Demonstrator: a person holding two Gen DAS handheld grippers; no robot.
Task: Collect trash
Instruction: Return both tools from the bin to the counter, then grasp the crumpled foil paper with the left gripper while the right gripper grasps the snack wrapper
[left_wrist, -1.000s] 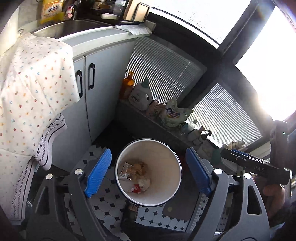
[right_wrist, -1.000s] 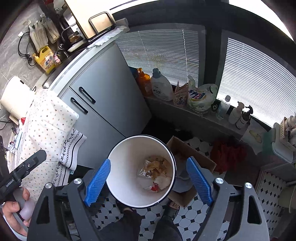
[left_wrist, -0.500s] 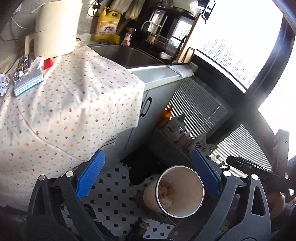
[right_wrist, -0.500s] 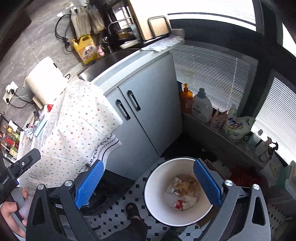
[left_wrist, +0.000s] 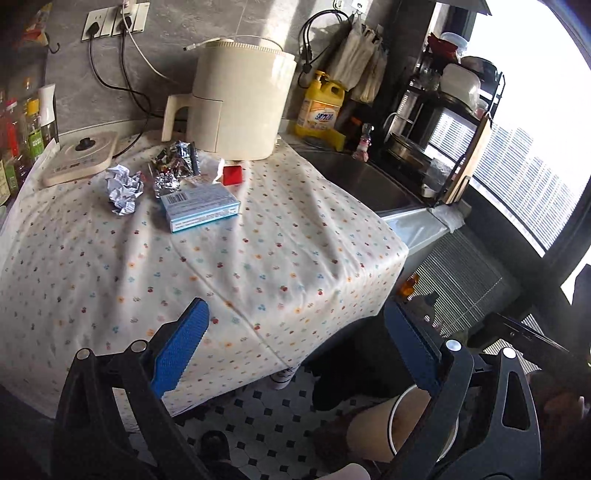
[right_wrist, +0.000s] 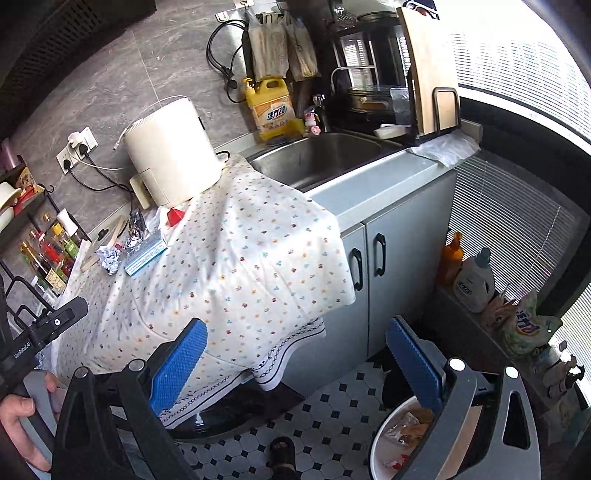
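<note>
The blue ribbed fingers (left_wrist: 180, 352) of the left gripper (left_wrist: 295, 350) stand wide apart with nothing between them, and the right gripper (right_wrist: 299, 363) holds its own blue fingers (right_wrist: 177, 365) just as wide and empty. Half a second ago both cameras looked down toward the white round trash bin; now both have swung up toward the counter. In the left view the bin (left_wrist: 373, 432) has slid to the lower right, under the right finger, and the white cloth with small coloured dots (left_wrist: 258, 258) fills the space ahead of and between the fingers.

Well beyond the left gripper's fingertips, on the far part of the cloth, lies the trash: a crumpled ball of white paper (left_wrist: 123, 187), a crinkled silver foil wrapper (left_wrist: 173, 168) just right of it, a flat light-blue cardboard box (left_wrist: 201, 206) in front of the foil, and a small red packet (left_wrist: 233, 174) beside the cream cylindrical appliance (left_wrist: 240, 99).

In the right view the bin (right_wrist: 384, 443) sits low beneath the right finger, with wrappers (right_wrist: 406, 428) inside, while the same trash pieces lie far off to the upper left of the left finger.
</note>
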